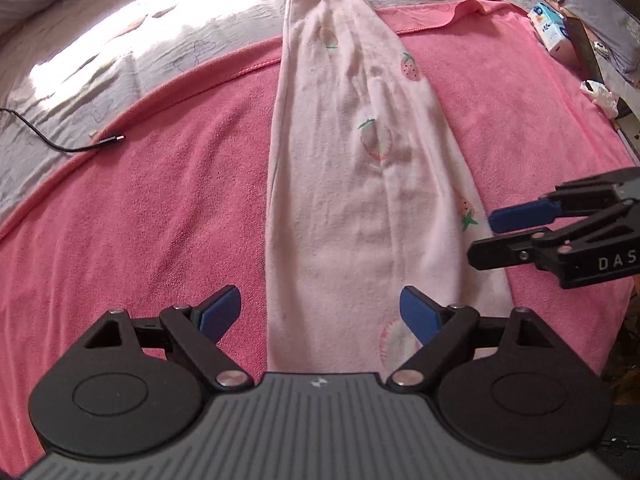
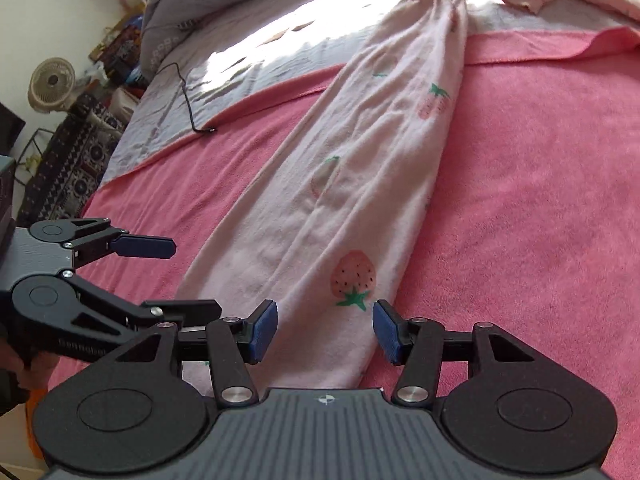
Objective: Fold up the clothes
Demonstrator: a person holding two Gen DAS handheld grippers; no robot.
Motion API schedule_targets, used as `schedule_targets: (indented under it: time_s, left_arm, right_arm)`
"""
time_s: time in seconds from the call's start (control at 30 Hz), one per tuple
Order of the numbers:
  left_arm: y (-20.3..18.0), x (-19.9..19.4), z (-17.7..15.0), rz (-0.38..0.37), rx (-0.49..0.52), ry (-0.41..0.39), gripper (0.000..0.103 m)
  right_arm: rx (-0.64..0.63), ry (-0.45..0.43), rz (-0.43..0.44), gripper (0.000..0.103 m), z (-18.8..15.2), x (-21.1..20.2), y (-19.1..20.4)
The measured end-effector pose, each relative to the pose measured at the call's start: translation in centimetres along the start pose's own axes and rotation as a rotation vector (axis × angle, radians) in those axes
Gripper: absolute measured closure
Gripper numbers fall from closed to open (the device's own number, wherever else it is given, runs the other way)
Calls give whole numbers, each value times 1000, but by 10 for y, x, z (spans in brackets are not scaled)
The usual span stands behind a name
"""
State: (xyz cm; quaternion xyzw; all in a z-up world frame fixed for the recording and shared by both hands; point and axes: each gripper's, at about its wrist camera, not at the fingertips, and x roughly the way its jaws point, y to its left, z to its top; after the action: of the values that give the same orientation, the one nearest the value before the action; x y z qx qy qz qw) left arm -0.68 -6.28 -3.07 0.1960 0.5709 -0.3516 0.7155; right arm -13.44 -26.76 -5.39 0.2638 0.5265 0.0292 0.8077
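both grippers: black linkage arms with silver pivot screws, round black housings, ribbed grey body with a small white emblem. left gripper [image 1: 320, 314] and right gripper [image 2: 324, 332] carry blue pads [image 1: 222, 312]. white lettering on an arm of each.

Both cameras look steeply down from close above the near end of the pale pink trousers [image 1: 344, 184] on the bed. The left view faces straight along them, the right slants leftward; both share trousers and pink towel [image 2: 540, 200].
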Motion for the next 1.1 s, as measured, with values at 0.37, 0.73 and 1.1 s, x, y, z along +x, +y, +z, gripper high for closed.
schedule_targets:
  time_s: [0.37, 0.73, 1.1]
  left_arm:
    - [35, 18, 11, -313, 15, 29, 11]
    - [42, 36, 34, -474, 18, 13, 2]
    - [92, 53, 41, -692, -209, 21, 6]
  right_arm:
    - [111, 43, 299, 47, 8, 17, -46]
    - [198, -50, 390, 50, 7, 26, -64]
    - [263, -32, 544, 60, 36, 54, -77]
